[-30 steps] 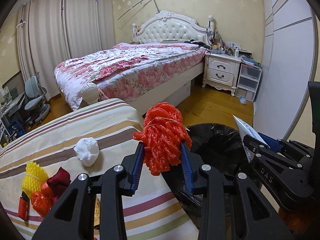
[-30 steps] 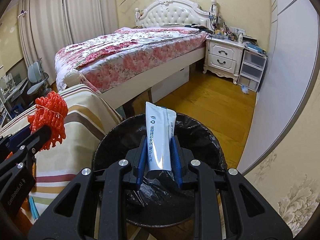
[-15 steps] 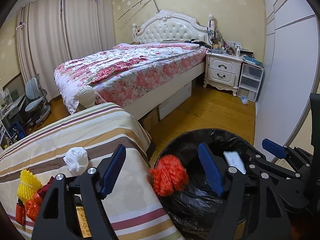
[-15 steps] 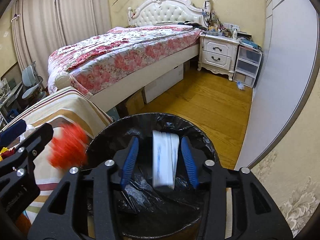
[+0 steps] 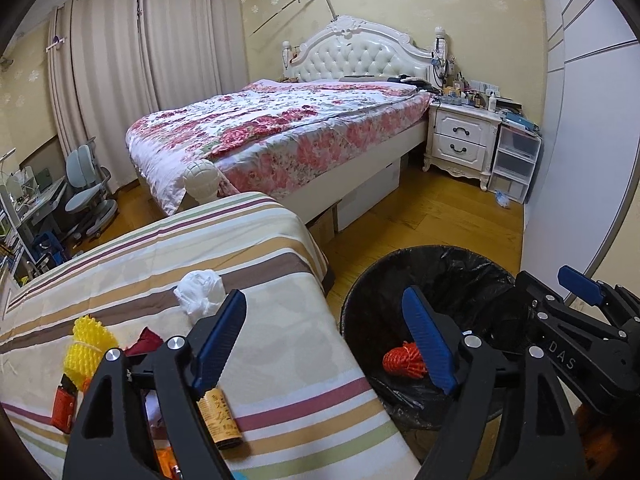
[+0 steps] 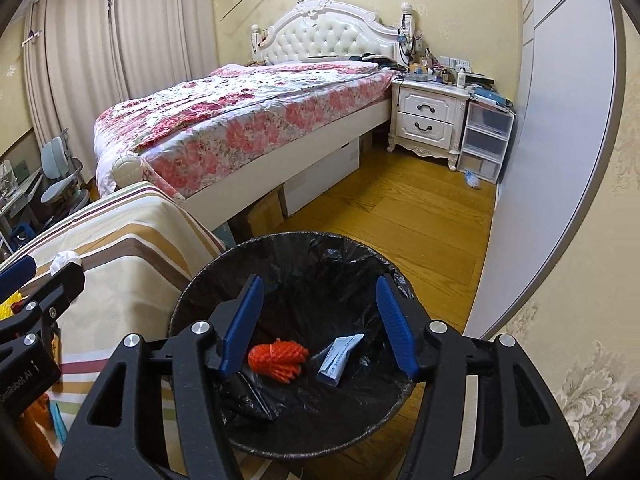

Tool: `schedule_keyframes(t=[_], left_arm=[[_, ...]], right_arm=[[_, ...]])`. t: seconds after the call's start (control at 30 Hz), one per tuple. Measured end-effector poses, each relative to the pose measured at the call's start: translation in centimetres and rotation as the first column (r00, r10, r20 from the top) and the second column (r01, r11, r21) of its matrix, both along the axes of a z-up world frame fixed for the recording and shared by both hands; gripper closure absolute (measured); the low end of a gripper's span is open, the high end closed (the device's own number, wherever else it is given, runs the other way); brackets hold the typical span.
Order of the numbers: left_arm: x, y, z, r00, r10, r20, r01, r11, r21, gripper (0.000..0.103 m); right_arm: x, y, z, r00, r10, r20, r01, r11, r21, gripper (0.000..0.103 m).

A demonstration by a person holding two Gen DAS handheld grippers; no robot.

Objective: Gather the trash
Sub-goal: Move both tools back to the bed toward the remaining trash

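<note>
A black-lined trash bin [image 6: 192,300] [image 5: 360,292] stands on the floor beside the striped table [image 5: 280,360]. At its bottom lie an orange net bundle [image 6: 278,360] [image 5: 404,358] and a white and blue packet [image 6: 338,358]. My right gripper [image 6: 318,320] hangs over the bin, its jaws opening with nothing between them. My left gripper [image 5: 324,338] straddles the table edge and the bin rim, its jaws also opening and empty. On the table remain a white crumpled tissue [image 5: 200,290], a yellow net [image 5: 86,346], a dark red scrap [image 5: 146,340], a small red pack [image 5: 64,402] and a brown labelled tube [image 5: 220,416].
A bed with a floral cover [image 5: 288,140] fills the middle of the room, with a white nightstand [image 5: 460,140] and plastic drawers [image 5: 514,168] to its right. Wooden floor [image 6: 400,216] lies between bed and bin. A grey cabinet door [image 6: 552,160] stands at the right.
Both grippers opened and let go. The orange net bundle dropped from the left gripper and the white packet from the right, and both now lie in the bin.
</note>
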State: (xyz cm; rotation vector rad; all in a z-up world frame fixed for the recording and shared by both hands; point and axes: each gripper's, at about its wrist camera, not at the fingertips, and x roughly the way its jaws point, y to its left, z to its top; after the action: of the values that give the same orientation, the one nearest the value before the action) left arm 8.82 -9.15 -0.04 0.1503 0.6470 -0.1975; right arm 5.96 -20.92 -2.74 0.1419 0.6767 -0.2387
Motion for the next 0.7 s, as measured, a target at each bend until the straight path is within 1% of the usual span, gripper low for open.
schedule_keyframes(t=[0.17, 0.27, 0.53, 0.6, 0.67, 0.7], left_arm=[[-2.3, 2.1, 0.1, 1.0, 0.024, 0.002, -0.024, 1.0, 0.019, 0.025], [-3.6, 3.8, -0.1, 0.999, 0.048, -0.017, -0.047, 0.999, 0.018, 0.025], [-6.4, 8.2, -1.7, 0.992, 0.123, -0.04, -0.121, 0.992, 0.039, 0.025], [-6.4, 8.9, -2.6, 0.988, 0.141, -0.068, -0.138, 0.99, 0.04, 0.025], [-6.2, 9.5, -3.5, 0.984, 0.146, -0.106, -0.144, 0.989, 0.026, 0.025], [-6.1, 9.7, -3.8, 0.983, 0.144, -0.118, -0.143, 0.99, 0.02, 0.027]], right_arm=[[-2.1, 1.6, 0.3, 1.0, 0.022, 0.001, -0.022, 1.0, 0.003, 0.043], [-3.5, 2.8, 0.3, 0.999, 0.039, 0.001, -0.039, 0.999, 0.003, 0.043], [-6.7, 5.9, -0.2, 0.994, 0.109, -0.01, -0.109, 0.994, 0.012, 0.042], [-7.2, 6.7, -0.6, 0.992, 0.126, -0.017, -0.126, 0.992, 0.009, 0.042], [-7.5, 7.3, -0.9, 0.989, 0.144, -0.027, -0.143, 0.99, 0.015, 0.042], [-7.6, 7.7, -1.0, 0.988, 0.151, -0.031, -0.151, 0.988, 0.016, 0.042]])
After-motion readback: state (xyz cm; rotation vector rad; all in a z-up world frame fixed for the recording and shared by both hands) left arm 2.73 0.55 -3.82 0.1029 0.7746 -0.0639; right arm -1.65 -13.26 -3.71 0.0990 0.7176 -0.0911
